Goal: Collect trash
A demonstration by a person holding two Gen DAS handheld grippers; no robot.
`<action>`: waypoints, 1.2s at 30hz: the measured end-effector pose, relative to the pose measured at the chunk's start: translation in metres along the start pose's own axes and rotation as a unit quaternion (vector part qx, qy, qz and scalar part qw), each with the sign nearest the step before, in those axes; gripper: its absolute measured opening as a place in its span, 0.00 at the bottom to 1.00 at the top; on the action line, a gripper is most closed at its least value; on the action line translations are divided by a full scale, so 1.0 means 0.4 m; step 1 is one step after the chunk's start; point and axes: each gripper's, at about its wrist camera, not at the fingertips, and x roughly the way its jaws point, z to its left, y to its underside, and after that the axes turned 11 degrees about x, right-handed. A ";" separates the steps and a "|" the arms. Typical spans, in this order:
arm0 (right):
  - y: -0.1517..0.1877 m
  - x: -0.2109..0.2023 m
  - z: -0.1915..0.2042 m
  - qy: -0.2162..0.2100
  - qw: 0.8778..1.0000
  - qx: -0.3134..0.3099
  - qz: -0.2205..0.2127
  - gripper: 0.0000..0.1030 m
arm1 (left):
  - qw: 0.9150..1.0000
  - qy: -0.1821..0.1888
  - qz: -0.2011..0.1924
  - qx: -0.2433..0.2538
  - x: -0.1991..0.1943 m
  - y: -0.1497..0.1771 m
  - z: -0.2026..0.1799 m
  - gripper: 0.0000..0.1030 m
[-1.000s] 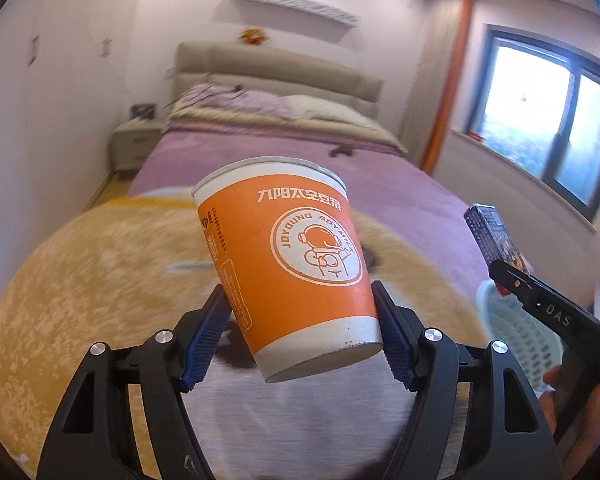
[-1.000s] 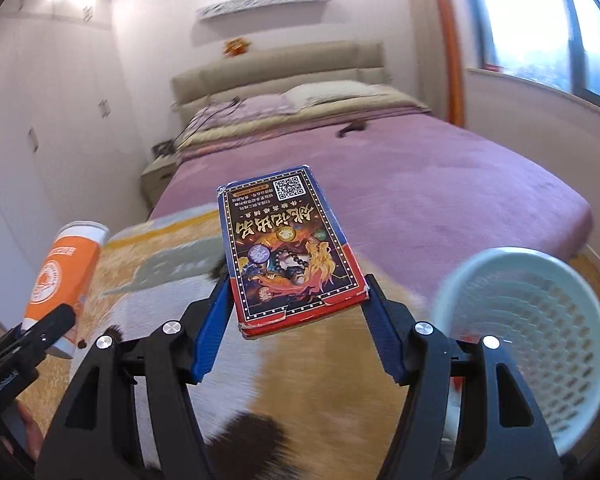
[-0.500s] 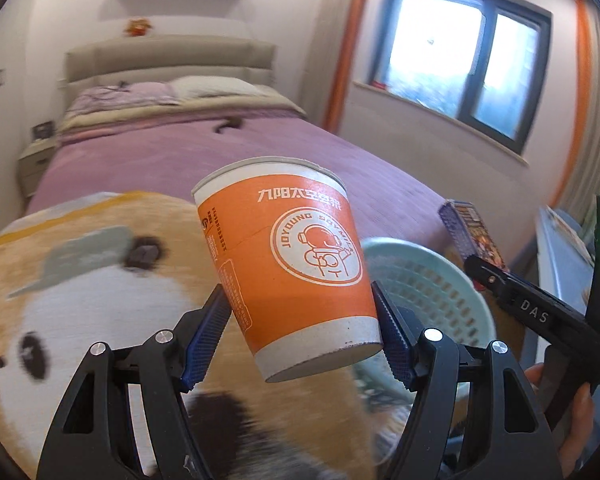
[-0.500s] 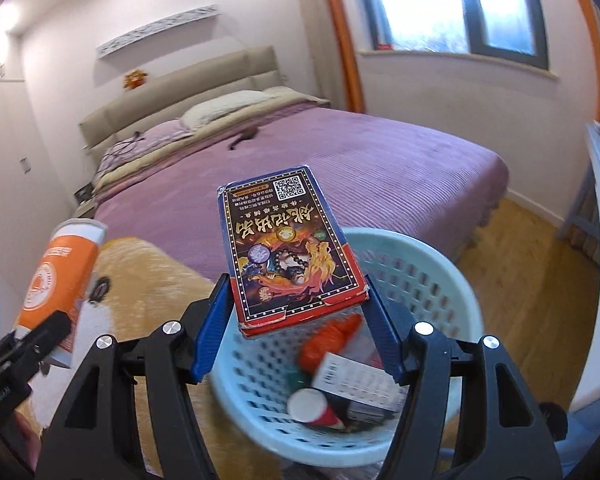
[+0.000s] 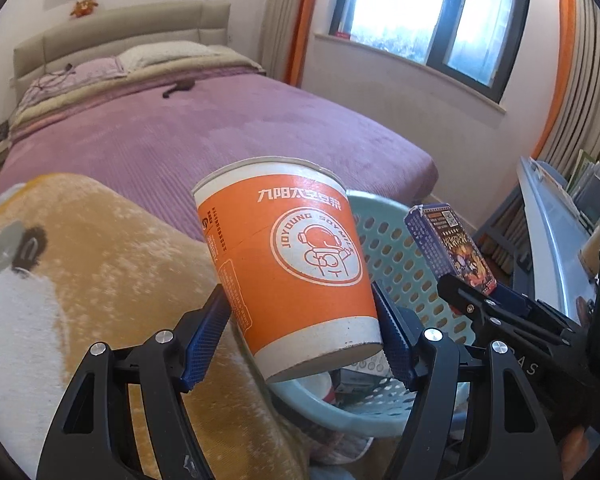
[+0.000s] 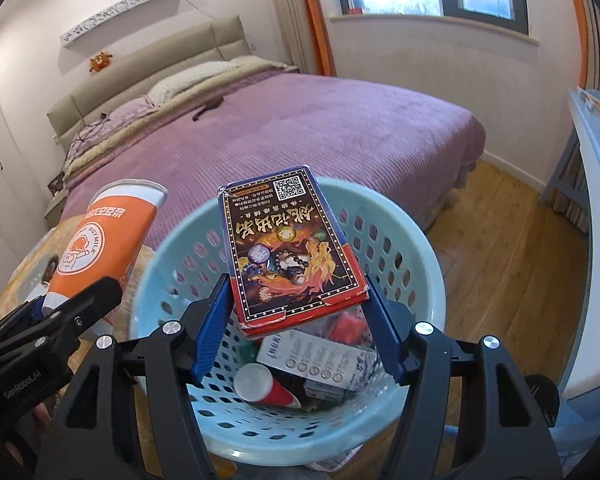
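Above the pale blue basket, now swung into view, the right gripper clamps a card box; left gripper grips an orange cup, both ready to drop.

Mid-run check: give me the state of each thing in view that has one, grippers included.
Left gripper: shut on the orange cup.
Orange cup: held tilted, beside the basket's rim.
Right gripper: shut on the card box.
Card box: held over the basket's opening.
Basket: upright, partly filled with trash.
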 end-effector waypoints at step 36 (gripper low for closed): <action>0.029 -0.173 0.050 -0.047 0.996 -0.044 -0.059 0.69 | 0.975 -0.161 -0.150 0.018 -0.333 0.105 0.034 0.87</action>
